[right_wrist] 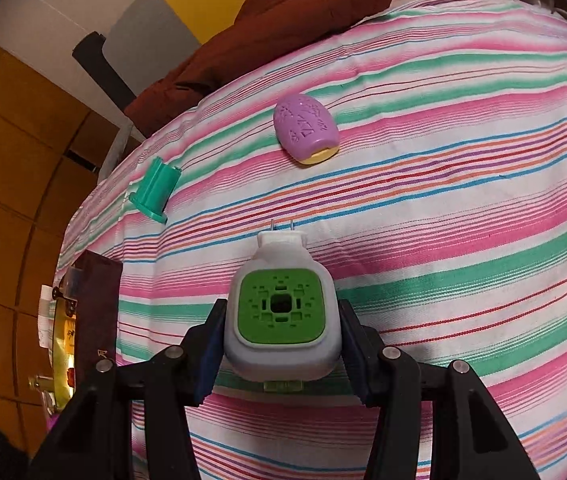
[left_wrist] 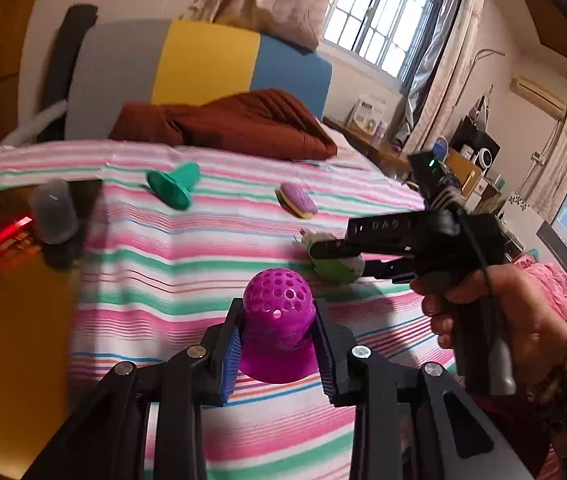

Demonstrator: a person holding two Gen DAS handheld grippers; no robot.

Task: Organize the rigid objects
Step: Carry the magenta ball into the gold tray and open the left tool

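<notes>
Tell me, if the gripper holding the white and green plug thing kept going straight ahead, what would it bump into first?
Probably nothing soon. Past the white and green plug-in device in the right gripper lies bare striped bedsheet; the purple oval object sits farther on, though depth is unclear.

On the bed point(right_wrist: 463, 208): funnel-shaped piece point(right_wrist: 154, 191) near the left edge; oval case point(right_wrist: 305, 130) right of it, toward the quilt point(right_wrist: 267, 28) at the head end. Plug-in unit point(right_wrist: 283, 312) nearer, between both. Perforated dome point(left_wrist: 277, 320) nearest the foot.
</notes>
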